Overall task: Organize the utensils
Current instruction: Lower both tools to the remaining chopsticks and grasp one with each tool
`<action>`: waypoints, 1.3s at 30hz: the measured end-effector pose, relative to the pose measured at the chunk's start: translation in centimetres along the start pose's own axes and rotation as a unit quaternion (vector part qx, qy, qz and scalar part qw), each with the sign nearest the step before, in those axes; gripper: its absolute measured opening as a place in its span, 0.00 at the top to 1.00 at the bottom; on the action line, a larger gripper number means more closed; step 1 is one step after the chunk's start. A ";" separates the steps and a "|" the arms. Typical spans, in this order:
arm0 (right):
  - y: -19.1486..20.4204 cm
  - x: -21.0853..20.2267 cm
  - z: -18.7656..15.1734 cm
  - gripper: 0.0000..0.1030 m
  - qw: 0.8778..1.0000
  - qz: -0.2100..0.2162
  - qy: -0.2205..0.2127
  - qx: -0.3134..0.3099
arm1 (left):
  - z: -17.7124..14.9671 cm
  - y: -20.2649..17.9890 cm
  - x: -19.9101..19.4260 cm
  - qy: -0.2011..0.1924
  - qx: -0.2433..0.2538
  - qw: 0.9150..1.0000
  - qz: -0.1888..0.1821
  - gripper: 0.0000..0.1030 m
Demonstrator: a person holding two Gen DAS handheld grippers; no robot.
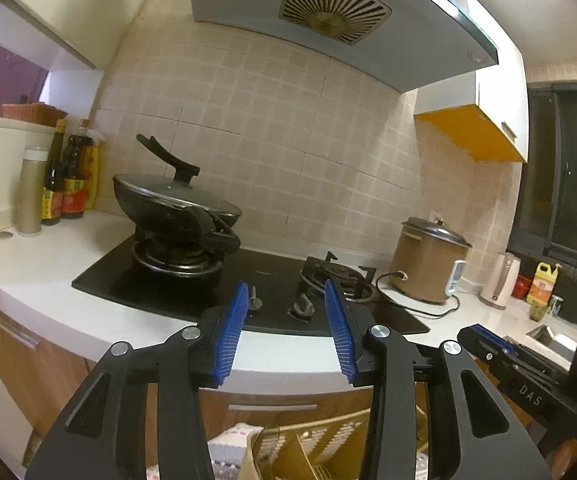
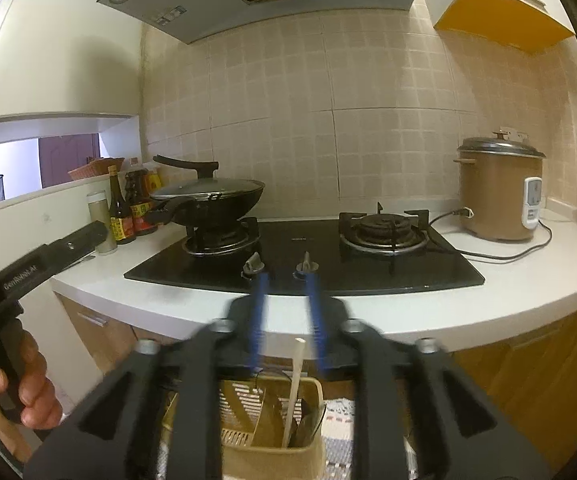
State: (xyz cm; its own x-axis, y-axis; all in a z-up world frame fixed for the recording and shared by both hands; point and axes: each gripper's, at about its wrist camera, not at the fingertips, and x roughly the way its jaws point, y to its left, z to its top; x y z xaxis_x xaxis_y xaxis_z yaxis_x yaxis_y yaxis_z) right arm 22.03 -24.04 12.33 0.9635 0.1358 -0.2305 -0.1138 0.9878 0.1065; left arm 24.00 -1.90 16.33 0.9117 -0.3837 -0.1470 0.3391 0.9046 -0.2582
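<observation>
A beige slotted utensil holder (image 2: pixel 244 436) stands low in front of the counter, below my right gripper (image 2: pixel 286 280). A pale stick-like utensil (image 2: pixel 293 384) stands upright in it, beside some dark utensils. The right gripper's blue pads (image 2: pixel 259 312) are blurred and stand apart, wider than the stick, without pressing on it. My left gripper (image 1: pixel 285 286) is open with nothing between its blue pads (image 1: pixel 230 336), and the same holder (image 1: pixel 288 452) shows beneath it. A hand (image 2: pixel 24 384) holds the left gripper's body at the left edge of the right wrist view.
Ahead is a white counter (image 2: pixel 528 280) with a black gas hob (image 2: pixel 288 248). A lidded wok (image 2: pixel 212 196) sits on the left burner. Sauce bottles (image 2: pixel 128 208) stand at the left, a brown rice cooker (image 2: pixel 496 192) with its cord at the right. A patterned cloth (image 1: pixel 228 444) lies under the holder.
</observation>
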 end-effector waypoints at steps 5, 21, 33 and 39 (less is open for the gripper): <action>1.3 -3.4 1.0 0.60 1.000 0.002 -0.004 -0.006 | 1.3 0.3 -3.2 0.000 -0.013 1.000 -0.013 0.61; 10.7 -6.0 -7.9 0.60 0.964 0.089 0.248 -0.036 | -5.9 3.4 -11.7 0.220 0.025 0.975 0.006 0.57; 11.7 -1.9 -19.5 0.65 0.902 0.140 0.406 0.032 | -21.8 5.6 -15.7 0.396 -0.006 0.917 -0.040 0.59; 13.5 0.6 -20.1 0.69 0.892 0.143 0.428 0.031 | -24.3 4.0 -15.5 0.420 0.007 0.907 -0.018 0.62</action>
State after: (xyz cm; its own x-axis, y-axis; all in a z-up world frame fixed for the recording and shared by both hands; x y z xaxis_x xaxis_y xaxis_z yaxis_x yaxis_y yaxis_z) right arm 16.21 -9.09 -5.84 0.3561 0.4160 -0.8368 -0.2848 0.9012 0.3268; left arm 5.59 3.17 -5.65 0.4026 -0.4139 -0.8165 0.3737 0.8885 -0.2662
